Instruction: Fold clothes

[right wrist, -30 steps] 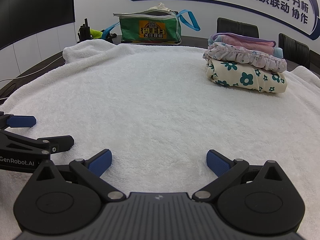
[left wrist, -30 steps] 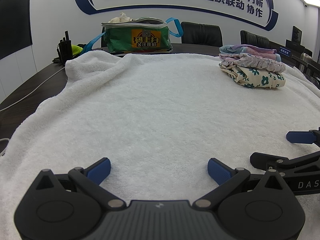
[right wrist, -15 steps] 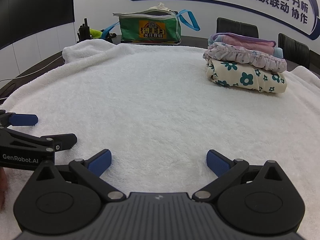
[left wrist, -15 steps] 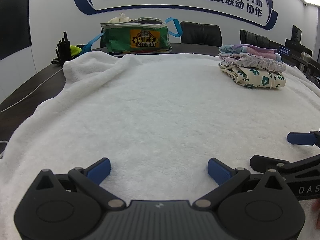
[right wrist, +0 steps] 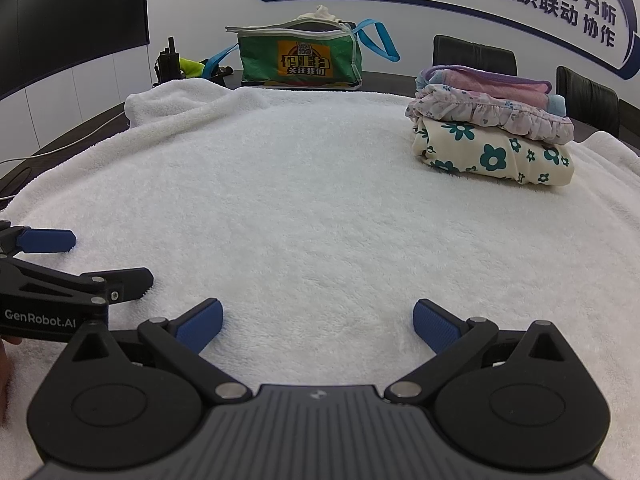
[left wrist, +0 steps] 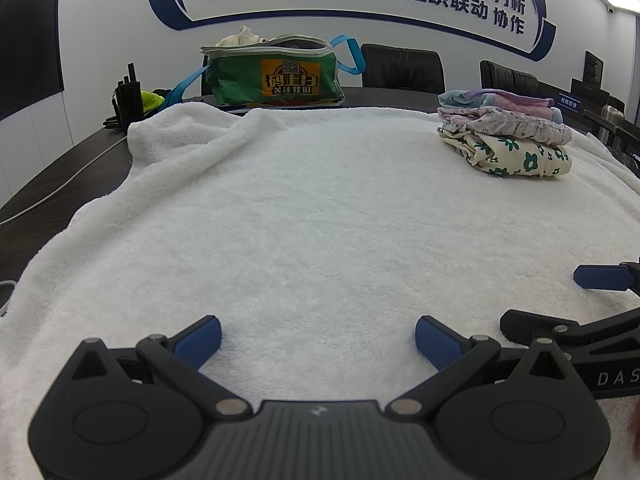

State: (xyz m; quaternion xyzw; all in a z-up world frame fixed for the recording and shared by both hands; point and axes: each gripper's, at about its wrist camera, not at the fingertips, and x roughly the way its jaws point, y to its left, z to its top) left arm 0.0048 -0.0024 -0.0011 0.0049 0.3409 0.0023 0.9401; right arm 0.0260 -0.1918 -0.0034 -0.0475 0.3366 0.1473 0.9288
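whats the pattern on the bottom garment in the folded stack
Cream with dark teal flowers on the bottom garment; clearest in the right wrist view.

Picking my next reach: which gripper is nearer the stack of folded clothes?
Right. The right gripper has the stack of folded clothes ahead and slightly right; the left gripper sits farther left of it.

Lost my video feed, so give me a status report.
Left gripper and right gripper open, empty, low over white towel. Folded clothes stack far right. Green bag at back. Nothing in the way.
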